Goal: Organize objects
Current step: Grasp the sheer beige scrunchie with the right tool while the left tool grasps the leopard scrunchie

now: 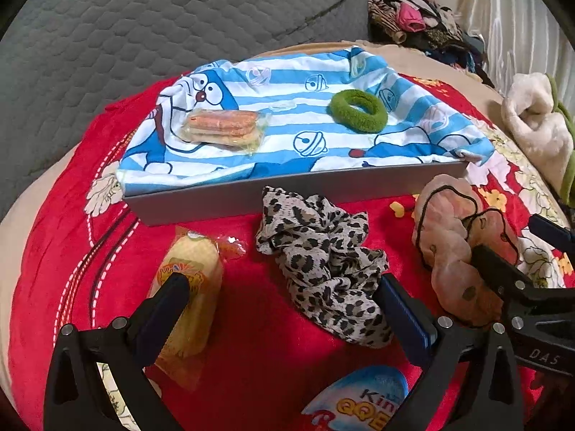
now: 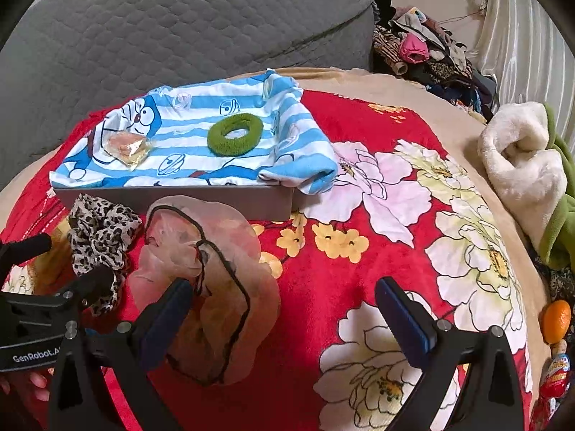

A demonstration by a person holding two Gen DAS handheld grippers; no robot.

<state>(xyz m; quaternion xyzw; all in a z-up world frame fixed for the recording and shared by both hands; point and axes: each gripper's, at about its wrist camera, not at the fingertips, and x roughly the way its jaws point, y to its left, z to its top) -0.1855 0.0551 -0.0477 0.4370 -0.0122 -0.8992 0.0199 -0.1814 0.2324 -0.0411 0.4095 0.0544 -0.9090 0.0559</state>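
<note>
As the frames are read from the fingertips outward, every place is given relative to the grey tray.

Left gripper: held wide open, nothing between its pads; the yellow snack packet is seen beside its left finger, the leopard scrunchie beside its right finger.

Right gripper: also held wide open and empty; the pink scrunchie is partly overlapped by its left finger, and whether the two touch cannot be told.

Chocolate egg: seen at the lowest edge, farthest on the near side of the tray.

Red blanket: the surface on which the loose items rest, in front of the tray.

Grey tray: lined with a blue striped cloth; its near wall stands just behind both scrunchies.

Already on the tray: a biscuit packet toward the left, a green scrunchie toward the right.

Quilted cushion: behind the tray.

Task state (judged): three or more items remain outside the tray.

Risks (judged): a soft scrunchie may be pinched by only a fold and slip out during lifting; the blanket pile may be caught with it; the two grippers, close together, may collide; the cloth lining may be dragged, shifting the items on it.
</note>
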